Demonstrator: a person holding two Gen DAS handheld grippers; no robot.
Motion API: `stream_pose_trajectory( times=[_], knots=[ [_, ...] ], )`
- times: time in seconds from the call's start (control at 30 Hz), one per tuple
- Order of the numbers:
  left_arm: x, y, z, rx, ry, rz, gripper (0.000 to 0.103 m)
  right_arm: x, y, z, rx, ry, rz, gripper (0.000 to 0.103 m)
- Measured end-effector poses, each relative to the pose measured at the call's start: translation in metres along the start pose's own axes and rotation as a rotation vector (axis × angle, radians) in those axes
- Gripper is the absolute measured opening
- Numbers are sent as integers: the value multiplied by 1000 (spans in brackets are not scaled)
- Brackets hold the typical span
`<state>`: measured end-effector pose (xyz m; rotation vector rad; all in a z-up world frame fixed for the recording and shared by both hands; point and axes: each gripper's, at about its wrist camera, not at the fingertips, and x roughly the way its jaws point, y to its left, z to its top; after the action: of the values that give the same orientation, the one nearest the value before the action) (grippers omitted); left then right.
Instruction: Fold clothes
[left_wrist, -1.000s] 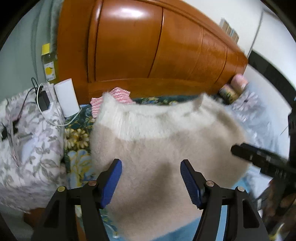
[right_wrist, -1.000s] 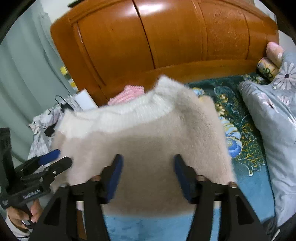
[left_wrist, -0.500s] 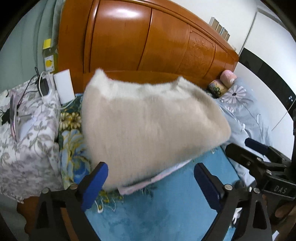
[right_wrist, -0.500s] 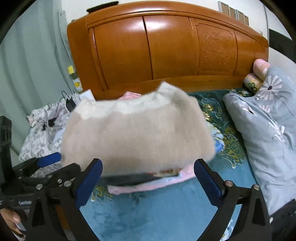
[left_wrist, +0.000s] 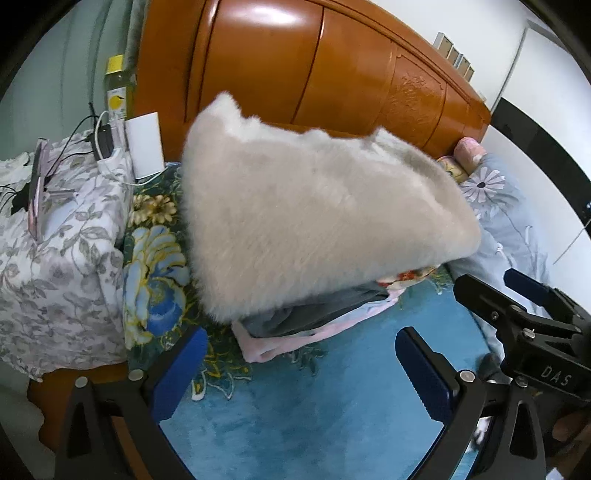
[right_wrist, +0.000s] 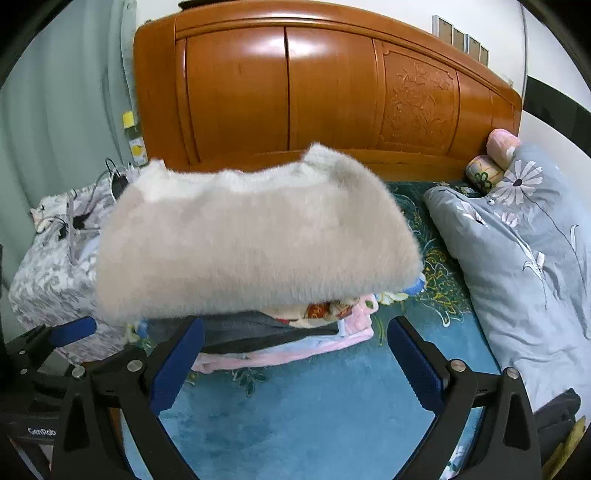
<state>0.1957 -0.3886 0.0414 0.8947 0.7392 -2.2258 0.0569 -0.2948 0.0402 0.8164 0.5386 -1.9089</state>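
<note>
Since one second ago we have let go of the fluffy beige sweater (left_wrist: 317, 229) and drawn both grippers back; it was between our jaws then, and now it lies folded on top of the pile of folded clothes (left_wrist: 314, 325), which stands on the blue bed cover (left_wrist: 295, 417).

In the left wrist view, our left gripper (left_wrist: 295, 365) hovers low over the blue cover, just in front of the pile, with its jaws spread wide and nothing between them. The camera looks slightly from the left, toward the wooden headboard (left_wrist: 295, 74). The right gripper (left_wrist: 517, 291) shows at the right edge, near the front right corner of the pile and apart from it.

In the right wrist view, our right gripper (right_wrist: 295, 354) also has its jaws spread wide and empty, close before the pile and almost level with its lower layers. The sweater (right_wrist: 255, 240) overhangs the gray and pink clothes (right_wrist: 280, 339) under it, mostly on the left side. The gray flowered quilt (right_wrist: 517, 251) lies well to the right.

We judge that the placing is finished and the retreat is the step in hand. To do it well we should pull straight back and a little up, so the fingers do not catch the long pile of the sweater or push the stack crooked.
</note>
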Motion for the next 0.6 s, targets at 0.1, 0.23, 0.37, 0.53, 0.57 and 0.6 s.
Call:
stream_pose_trajectory(
  times=[0.1,0.23,0.37,0.53,0.57,0.6],
  knots=[
    [4,3,-4,7,-5,12,103,7,4,-5,-10,17,-17,100],
    [9,8,-8,-8,-7,7,103,16,8,-10,-20,41,-38,100],
    [12,11,-10,-7,-10,-1,103,20,11,-11,-26,59,-52,100],
    [16,13,-11,-1,-8,0,103,25,15,-13,-42,79,-67,100],
    [16,13,-11,-1,-7,0,103,26,15,-13,-44,83,-70,100],
    [16,14,-11,0,-6,-1,103,27,16,-13,-46,85,-73,100]
  ],
)
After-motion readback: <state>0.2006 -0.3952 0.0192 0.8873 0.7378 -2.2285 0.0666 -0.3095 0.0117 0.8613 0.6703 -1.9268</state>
